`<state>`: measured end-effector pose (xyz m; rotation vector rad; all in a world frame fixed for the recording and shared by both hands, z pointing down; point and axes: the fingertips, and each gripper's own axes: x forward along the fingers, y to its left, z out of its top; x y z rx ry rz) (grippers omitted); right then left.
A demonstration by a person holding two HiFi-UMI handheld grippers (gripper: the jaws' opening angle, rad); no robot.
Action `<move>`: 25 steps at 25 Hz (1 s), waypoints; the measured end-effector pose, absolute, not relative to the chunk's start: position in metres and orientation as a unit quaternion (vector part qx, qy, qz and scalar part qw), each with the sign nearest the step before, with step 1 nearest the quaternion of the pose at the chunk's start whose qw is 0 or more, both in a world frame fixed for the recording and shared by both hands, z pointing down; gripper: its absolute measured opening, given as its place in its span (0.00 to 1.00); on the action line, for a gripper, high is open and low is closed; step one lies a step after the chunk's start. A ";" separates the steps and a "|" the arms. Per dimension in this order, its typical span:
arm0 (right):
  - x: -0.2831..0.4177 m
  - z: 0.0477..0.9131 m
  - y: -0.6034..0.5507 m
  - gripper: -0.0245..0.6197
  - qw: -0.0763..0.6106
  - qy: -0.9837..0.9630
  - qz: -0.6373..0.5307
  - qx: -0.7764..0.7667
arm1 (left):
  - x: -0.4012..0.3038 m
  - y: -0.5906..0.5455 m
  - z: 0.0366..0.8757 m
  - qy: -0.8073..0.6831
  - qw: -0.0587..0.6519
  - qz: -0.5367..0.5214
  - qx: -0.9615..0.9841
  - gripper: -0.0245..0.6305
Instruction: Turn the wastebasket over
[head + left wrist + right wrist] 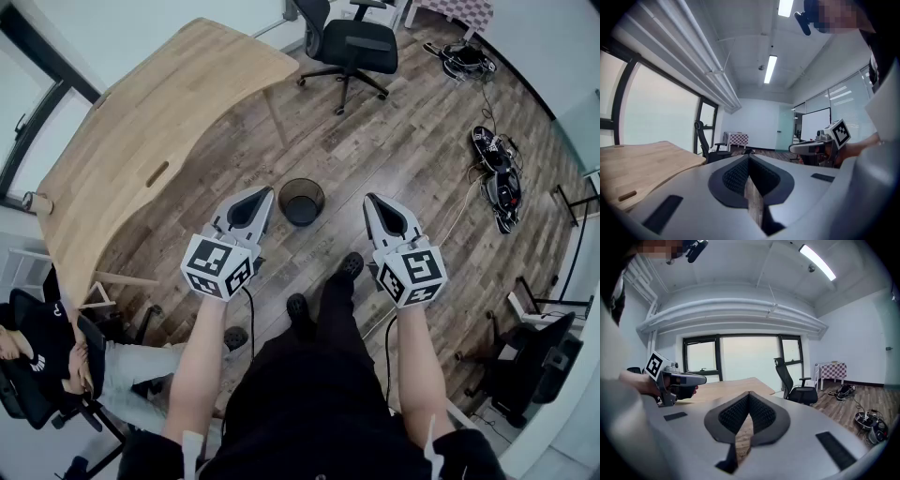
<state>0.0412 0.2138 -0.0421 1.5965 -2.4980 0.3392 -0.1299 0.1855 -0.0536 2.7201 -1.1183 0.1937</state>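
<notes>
Wastebasket (pixel 301 201): dark, round, standing upright with its mouth up on the wood floor (pixel 403 141), centre of the head view, just above the person's shoes. Nothing touches it.

Left hand-held gripper (pixel 266 193): lower left of the basket, tip near its rim but apart from it. In its own view the jaws (pixel 749 159) are pressed together with nothing between them.

Right hand-held gripper (pixel 368 199): lower right of the basket, farther from it than the left one. Jaws (pixel 749 394) likewise fully closed and empty.

Both are held out in front of the person, the basket lying between their tips.

Tabletop (pixel 159 122): pale wood, upper left of frame, well apart from the basket. Chair (pixel 352 42): black, top centre.
</notes>
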 end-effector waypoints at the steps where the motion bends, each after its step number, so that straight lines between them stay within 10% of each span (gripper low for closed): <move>1: 0.041 -0.042 0.214 0.09 0.080 -0.835 0.113 0.533 | -0.130 0.186 -0.053 -0.378 0.097 0.065 0.918 0.06; 25: 0.075 0.121 0.099 0.09 0.166 -0.840 0.242 0.455 | -0.078 0.095 0.087 -0.421 0.216 0.122 0.872 0.06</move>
